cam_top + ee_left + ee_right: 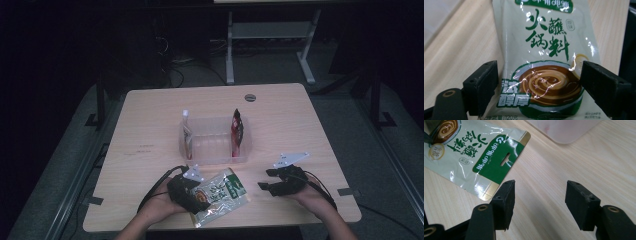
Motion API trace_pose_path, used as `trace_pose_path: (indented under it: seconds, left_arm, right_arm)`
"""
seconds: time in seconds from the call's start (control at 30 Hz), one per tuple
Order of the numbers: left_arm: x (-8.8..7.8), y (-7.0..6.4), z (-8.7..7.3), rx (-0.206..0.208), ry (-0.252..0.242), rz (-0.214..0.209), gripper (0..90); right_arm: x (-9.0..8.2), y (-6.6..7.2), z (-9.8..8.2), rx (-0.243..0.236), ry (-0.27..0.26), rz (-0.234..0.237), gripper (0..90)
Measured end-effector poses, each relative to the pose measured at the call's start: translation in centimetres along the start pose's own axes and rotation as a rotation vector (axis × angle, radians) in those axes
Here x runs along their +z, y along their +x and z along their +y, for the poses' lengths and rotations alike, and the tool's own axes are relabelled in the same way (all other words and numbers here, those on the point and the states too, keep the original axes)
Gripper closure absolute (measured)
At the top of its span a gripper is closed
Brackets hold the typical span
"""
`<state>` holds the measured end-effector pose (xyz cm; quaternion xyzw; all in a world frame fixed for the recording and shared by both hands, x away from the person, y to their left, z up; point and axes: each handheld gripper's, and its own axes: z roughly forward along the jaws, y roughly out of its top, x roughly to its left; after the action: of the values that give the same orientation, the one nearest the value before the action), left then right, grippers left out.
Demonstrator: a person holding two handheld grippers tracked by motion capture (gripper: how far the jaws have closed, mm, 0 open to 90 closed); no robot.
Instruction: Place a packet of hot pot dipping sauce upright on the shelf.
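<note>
The left gripper (537, 87) straddles the sauce packet (544, 50), jaws wide and not pressing, while the right gripper (540, 202) stands open beside it.

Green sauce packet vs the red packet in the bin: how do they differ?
1. Pose: the green packet lies flat on the table; the red packet stands upright.
2. Place: the green packet is outside the bin, in front of it; the red packet is inside, at its right end.
3. Contact: the green packet lies between the left tool's jaws; the red packet is untouched.
Shared: both look like sealed food pouches.
</note>
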<state>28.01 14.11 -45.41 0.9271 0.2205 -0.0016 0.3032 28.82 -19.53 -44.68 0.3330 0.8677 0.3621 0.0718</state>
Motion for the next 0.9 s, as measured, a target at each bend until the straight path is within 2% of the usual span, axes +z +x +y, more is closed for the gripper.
trace_pose_path:
  seconds: [0.27, 0.33, 0.37, 0.47, 0.67, 0.73, 0.9]
  left_arm:
    - [0.3, -0.4, -0.1, 0.014, 0.007, -0.001, 13.2]
    - [0.4, -0.6, -0.1, 0.040, 0.016, 0.014, 11.3]
    - [0.5, -0.8, -0.1, 0.044, 0.008, 0.020, 11.2]
    - [0.6, -1.2, -0.1, 0.063, 0.029, 0.043, 11.2]
    - [0.6, -1.5, -0.1, 0.062, 0.030, 0.074, 13.5]
    - [0.5, -1.5, -0.1, 0.049, 0.026, 0.081, 17.1]
    - [0.0, -1.0, -0.3, 0.013, -0.010, 0.107, 38.5]
  right_arm:
    - [0.0, -0.1, -0.1, -0.003, 0.001, -0.005, 40.2]
    - [0.0, -0.1, -0.1, 0.002, -0.002, -0.008, 40.2]
    - [-0.1, -0.1, -0.1, 0.002, -0.001, -0.009, 40.2]
    - [0.0, -0.1, -0.1, 0.001, -0.002, -0.009, 40.2]
    - [-0.1, -0.2, -0.1, 0.003, -0.004, -0.012, 40.2]
    - [-0.1, -0.3, -0.1, 0.001, -0.005, -0.013, 40.2]
    - [-0.2, -0.2, -0.1, 0.010, -0.004, -0.017, 40.3]
